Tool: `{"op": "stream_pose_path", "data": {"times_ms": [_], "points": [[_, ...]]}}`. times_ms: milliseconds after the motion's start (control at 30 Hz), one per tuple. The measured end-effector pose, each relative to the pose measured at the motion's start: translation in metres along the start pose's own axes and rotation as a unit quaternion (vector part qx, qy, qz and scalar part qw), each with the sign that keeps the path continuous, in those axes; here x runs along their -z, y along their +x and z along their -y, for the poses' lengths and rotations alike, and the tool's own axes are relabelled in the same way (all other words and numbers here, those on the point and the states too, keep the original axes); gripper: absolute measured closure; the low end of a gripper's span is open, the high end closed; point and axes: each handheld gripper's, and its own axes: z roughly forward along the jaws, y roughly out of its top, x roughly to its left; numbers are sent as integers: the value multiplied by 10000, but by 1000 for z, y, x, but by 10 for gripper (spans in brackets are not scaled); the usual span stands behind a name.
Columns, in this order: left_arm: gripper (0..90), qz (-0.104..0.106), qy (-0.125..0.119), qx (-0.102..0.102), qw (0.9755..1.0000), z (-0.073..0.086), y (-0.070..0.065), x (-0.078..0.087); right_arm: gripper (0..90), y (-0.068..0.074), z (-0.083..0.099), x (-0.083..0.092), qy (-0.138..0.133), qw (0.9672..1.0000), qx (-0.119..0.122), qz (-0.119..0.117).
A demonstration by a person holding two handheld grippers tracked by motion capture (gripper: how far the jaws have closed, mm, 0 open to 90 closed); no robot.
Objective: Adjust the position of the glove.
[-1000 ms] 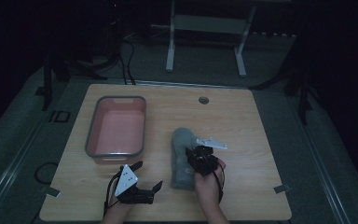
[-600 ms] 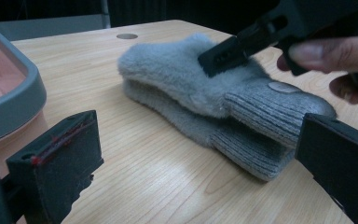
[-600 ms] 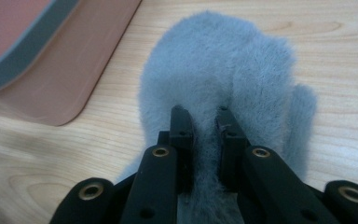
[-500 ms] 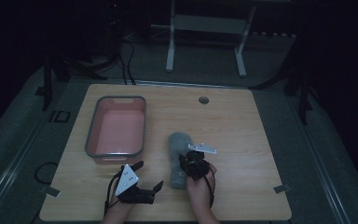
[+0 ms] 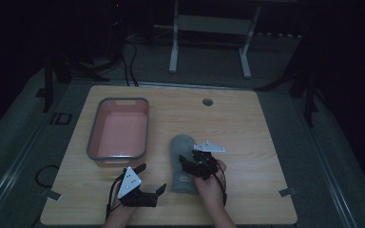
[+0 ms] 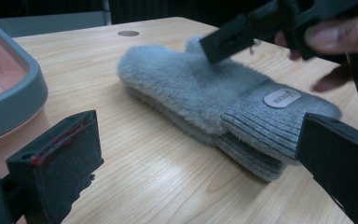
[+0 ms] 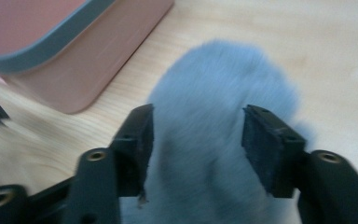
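A grey furry mitten (image 5: pixel 180 154) with a ribbed cuff and a small label lies on the wooden table (image 5: pixel 256 128), right of a pink tray (image 5: pixel 119 130). My right gripper (image 5: pixel 188 165) hovers low over the mitten's middle. In the right gripper view the gripper (image 7: pixel 196 140) is open, its jaws straddling the mitten's fur (image 7: pixel 223 79). My left gripper (image 5: pixel 151 179) rests near the table's front edge, left of the cuff. In the left gripper view it (image 6: pixel 198 163) stands wide open and points at the mitten (image 6: pixel 191 88), with nothing between its jaws.
The pink tray with a grey rim (image 6: pixel 9 93) sits close to the left gripper's left side and looks empty. A round cable hole (image 5: pixel 207 101) is at the table's back. Bare wood lies right of the mitten. Dark floor and a metal stand are beyond the table.
My right gripper has shifted left and slightly toward the person, from the mitten's right edge to over its body. The left gripper has stayed put.
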Motion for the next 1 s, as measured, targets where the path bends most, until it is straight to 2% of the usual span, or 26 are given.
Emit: {"op": "stream_pose_path", "data": {"times_ms": [33, 67, 133, 167, 200, 233, 300, 400, 467, 533, 567, 667, 733, 767, 833, 933, 1000], "points": [[7, 0, 7, 8, 10000, 0, 0, 0, 368, -3, -3, 1, -49, 9998, 187, 110], [7, -4, 21, -12, 10000, 0, 0, 0, 344, -7, -6, 2, -2, 9997, 232, 47], [7, -30, 36, -21, 10000, 0, 0, 0, 292, -17, -14, 3, 113, 9997, 76, -197], [7, -49, 48, -26, 10000, 0, 0, -1, 233, -23, -18, 4, 183, 9989, -4, -421], [7, -62, 43, -18, 10000, 0, 0, -1, 170, -28, -21, 4, 289, 9977, 5, -611], [7, -67, 54, 3, 10000, 0, 1, -1, 143, -32, -23, 4, 327, 9970, 84, -690], [7, -64, 94, 76, 9999, -1, 1, -3, 142, -39, -28, 6, 312, 9958, 92, -852], [7, -100, 164, 72, 9998, -3, 1, -4, 142, -47, -35, 7, 277, 9938, 253, -1047], [7, -117, 266, 82, 9995, -5, 2, -4, 142, -50, -36, 6, 293, 9919, 496, -1135], [7, -106, 291, 137, 9994, -8, 3, -4, 142, -53, -35, 7, 323, 9895, 995, -999], [7, -62, 334, 207, 9992, -10, 4, -4, 142, -56, -33, 7, 346, 9878, 1164, -971], [7, 84, 518, 381, 9979, -16, 6, -6, 146, -65, -24, 10, 349, 9855, 1354, -957], [7, 165, 570, 405, 9974, -20, 5, -9, 161, -71, -19, 14, 441, 9865, 1270, -934], [7, 185, 611, 403, 9971, -22, 4, -10, 164, -74, -16, 16, 490, 9873, 1130, -1007], [7, 248, 638, 362, 9970, -25, 1, -13, 165, -80, -10, 20, 423, 9884, 872, -1171], [7, 309, 736, 271, 9964, -31, -2, -18, 149, -81, -1, 23, 496, 9886, 807, -1171], [7, 351, 877, 278, 9951, -35, -1, -23, 142, -79, 4, 22, 585, 9873, 806, -1238]]}}
